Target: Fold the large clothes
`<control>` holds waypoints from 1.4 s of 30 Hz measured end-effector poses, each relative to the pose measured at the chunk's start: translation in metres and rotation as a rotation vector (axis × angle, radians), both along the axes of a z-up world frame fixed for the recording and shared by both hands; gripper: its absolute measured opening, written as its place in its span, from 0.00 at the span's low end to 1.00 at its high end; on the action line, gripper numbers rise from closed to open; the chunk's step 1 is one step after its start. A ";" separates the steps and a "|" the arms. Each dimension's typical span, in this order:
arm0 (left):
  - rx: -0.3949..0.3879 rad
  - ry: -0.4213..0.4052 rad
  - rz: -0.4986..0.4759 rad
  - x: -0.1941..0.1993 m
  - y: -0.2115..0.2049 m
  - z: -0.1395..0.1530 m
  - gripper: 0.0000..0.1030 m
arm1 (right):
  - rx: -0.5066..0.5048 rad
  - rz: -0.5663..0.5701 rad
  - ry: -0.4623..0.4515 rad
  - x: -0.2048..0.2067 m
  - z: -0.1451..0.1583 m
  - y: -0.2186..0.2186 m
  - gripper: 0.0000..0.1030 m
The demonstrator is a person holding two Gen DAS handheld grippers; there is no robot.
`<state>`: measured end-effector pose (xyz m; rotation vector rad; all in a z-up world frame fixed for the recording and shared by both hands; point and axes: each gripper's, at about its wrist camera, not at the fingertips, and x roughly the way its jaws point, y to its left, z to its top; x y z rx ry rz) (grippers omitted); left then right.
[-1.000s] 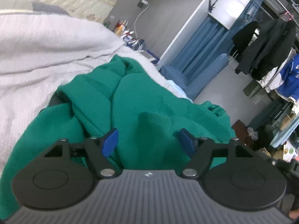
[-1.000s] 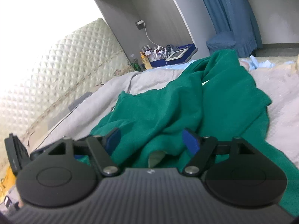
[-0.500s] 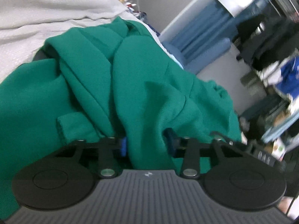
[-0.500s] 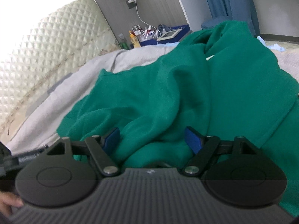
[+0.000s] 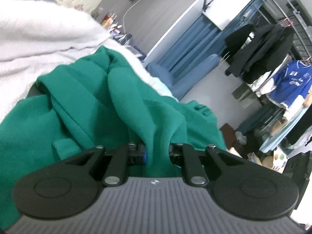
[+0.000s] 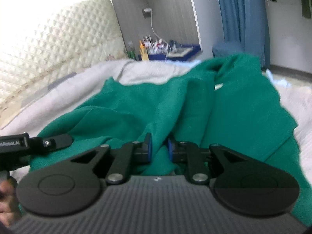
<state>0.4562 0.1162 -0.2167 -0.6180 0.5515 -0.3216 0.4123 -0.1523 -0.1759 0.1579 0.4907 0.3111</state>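
Left hand-held gripper (image 5: pixel 157 153): jaws closing, already pinching a ridge of the green garment (image 5: pixel 81 105). Right hand-held gripper (image 6: pixel 158 148): same, jaws closing w/ a green fold clamped between the blue pads (image 6: pixel 148 146). Garment's lying crumpled on the bed (image 6: pixel 81 85), over the white cover. Imo step = getting both grips set before lifting. Let both pinches finish, make sure you've got an edge and not a bunched mid-layer, then lift evenly so the garment opens flat.
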 end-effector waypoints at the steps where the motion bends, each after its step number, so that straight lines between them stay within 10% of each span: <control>1: 0.003 0.000 -0.004 -0.004 0.000 0.003 0.16 | -0.004 -0.001 -0.009 -0.007 0.004 -0.001 0.18; 18: 0.159 0.208 -0.039 0.011 -0.019 -0.041 0.20 | -0.163 -0.076 0.177 0.006 -0.029 0.009 0.20; 22: 0.132 0.209 -0.012 0.008 -0.011 -0.034 0.41 | -0.121 -0.110 0.140 -0.005 -0.018 0.002 0.33; 34: 0.266 -0.113 0.057 -0.031 -0.014 0.021 0.56 | -0.125 -0.008 -0.137 -0.031 0.020 0.017 0.44; 42: 0.319 -0.055 -0.018 -0.012 -0.027 0.000 0.56 | -0.179 0.033 0.003 -0.005 0.002 0.032 0.39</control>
